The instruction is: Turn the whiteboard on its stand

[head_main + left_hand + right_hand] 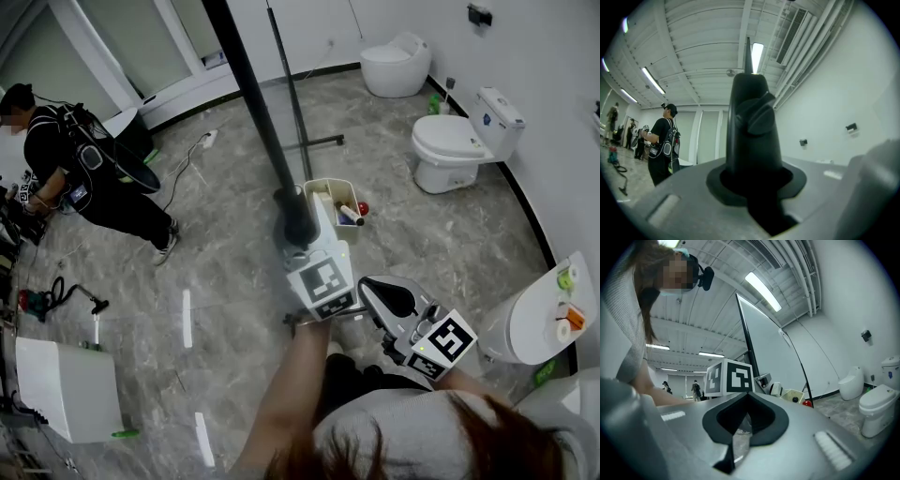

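The whiteboard (251,89) shows edge-on in the head view as a long black bar that slants down to my left gripper (298,228). In the left gripper view the left gripper (753,182) is shut on the board's black frame (752,122), which rises from between the jaws to a thin edge. In the right gripper view the whiteboard (774,355) leans to the right with its white face showing. My right gripper (386,296) hangs to the right of the left one, apart from the board. The right gripper (746,420) has its jaws together with nothing between them.
A thin stand pole (289,84) ends in a foot on the marble floor. A small bin (330,199) with markers and a red ball stands by the board. Toilets (461,141) (397,62) line the right wall. A person in black (89,173) stands at left, near a white box (66,389).
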Available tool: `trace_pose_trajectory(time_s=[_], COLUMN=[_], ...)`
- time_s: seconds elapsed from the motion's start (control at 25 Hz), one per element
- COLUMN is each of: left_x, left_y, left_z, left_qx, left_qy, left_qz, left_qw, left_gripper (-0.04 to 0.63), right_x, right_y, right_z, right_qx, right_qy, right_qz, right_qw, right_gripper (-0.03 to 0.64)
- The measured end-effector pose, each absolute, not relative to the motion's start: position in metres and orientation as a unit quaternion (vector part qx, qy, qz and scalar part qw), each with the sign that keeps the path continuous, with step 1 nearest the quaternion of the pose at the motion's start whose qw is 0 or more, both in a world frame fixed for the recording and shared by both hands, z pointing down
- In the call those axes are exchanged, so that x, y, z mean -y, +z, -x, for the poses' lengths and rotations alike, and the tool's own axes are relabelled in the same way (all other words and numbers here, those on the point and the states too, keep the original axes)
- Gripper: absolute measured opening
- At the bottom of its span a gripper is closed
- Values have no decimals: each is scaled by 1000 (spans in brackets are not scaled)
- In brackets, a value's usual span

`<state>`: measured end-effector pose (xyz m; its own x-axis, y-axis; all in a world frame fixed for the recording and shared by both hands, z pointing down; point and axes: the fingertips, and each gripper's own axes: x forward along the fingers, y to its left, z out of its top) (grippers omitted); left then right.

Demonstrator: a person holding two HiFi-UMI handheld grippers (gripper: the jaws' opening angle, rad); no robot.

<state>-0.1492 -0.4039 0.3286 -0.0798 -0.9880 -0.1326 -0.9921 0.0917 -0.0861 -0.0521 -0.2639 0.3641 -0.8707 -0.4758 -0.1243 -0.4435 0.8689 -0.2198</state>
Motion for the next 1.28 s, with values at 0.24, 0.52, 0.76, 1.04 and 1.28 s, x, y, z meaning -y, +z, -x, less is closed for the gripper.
trace_pose_trajectory(time_s=[0.24,0.52,0.76,1.04,1.28], left_x=[376,345,319,292,266], left_y=[323,325,324,322,319], left_z=[133,117,99,82,63], left_qx=[-731,-721,-711,-697,-691], left_qy=[16,20,28,36,43], left_qz=[678,689,700,713,719], left_qw=[80,72,67,60,61], left_gripper=[106,120,130,144,155], right_x=[243,222,192,138,93], right_y=[372,370,365,363,371], right_z=[44,34,18,5,-25], right_qx=[-965,-963,-952,-936,-920], right_qy=[-101,-93,-84,-89,-95], right_qz=[225,238,281,326,366], right_qw=[86,84,90,95,100], right_gripper=[3,3,2,2,2])
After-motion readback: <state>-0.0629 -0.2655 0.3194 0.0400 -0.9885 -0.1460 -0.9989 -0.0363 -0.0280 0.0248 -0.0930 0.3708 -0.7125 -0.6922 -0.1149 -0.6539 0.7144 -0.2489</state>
